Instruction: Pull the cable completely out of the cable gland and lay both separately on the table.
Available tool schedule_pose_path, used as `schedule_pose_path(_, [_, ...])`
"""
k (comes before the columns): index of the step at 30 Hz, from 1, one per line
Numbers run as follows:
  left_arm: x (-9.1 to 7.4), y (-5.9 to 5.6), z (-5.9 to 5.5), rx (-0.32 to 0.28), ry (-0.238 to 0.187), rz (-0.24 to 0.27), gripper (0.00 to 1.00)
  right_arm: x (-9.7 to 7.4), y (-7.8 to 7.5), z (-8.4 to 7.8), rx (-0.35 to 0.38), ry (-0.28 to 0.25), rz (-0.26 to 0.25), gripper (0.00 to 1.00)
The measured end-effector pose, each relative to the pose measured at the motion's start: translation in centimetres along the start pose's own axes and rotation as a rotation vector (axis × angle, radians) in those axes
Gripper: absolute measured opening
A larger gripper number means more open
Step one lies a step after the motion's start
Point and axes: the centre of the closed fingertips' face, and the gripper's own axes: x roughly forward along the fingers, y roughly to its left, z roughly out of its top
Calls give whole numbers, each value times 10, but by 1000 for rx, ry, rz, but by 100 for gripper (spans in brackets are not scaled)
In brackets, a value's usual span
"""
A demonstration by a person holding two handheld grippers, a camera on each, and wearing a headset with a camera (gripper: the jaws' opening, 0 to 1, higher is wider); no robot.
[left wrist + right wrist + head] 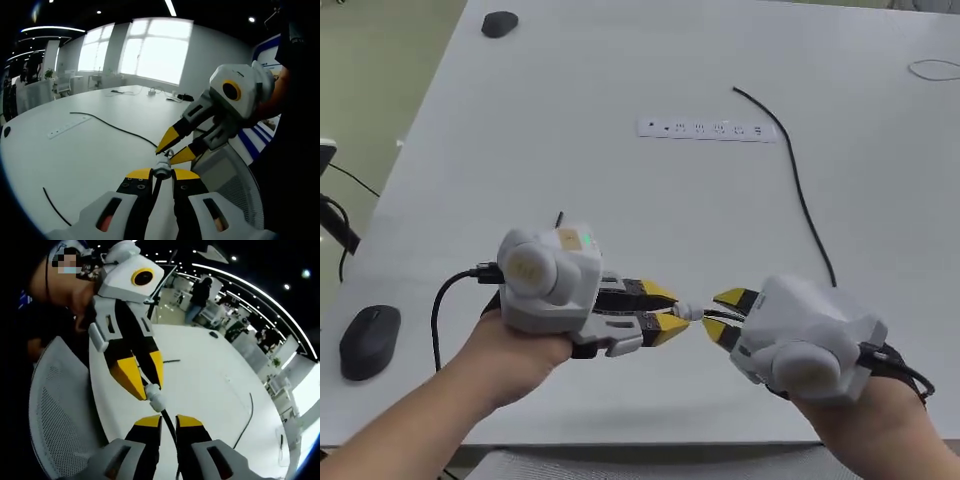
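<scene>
Grip first: the left tongs [676, 312] are pressed onto the white cable gland [161, 171], held above the near edge of the desk [620, 180], and the right tongs [714, 314] pinch the black cable [170, 426] just beside it. Best to hold the gland hand fixed and draw the right straight along the gland's axis, without bending, until the cable's tail clears.
</scene>
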Motion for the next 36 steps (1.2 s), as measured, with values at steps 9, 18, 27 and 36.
schedule_pose_path(9, [1, 1, 1, 17, 3, -3, 15, 1, 0, -5, 76, 6, 7, 1])
schedule_pose_path(18, [0, 4, 3, 22, 0, 6, 15, 2, -6, -17, 164, 8, 10, 0])
schedule_pose_path(27, [-2, 6, 9, 24, -26, 15, 15, 4, -16, -40, 285, 33, -12, 0])
schedule_pose_path(36, [0, 5, 8, 24, -28, 18, 15, 8, -21, -74, 362, 75, -34, 0])
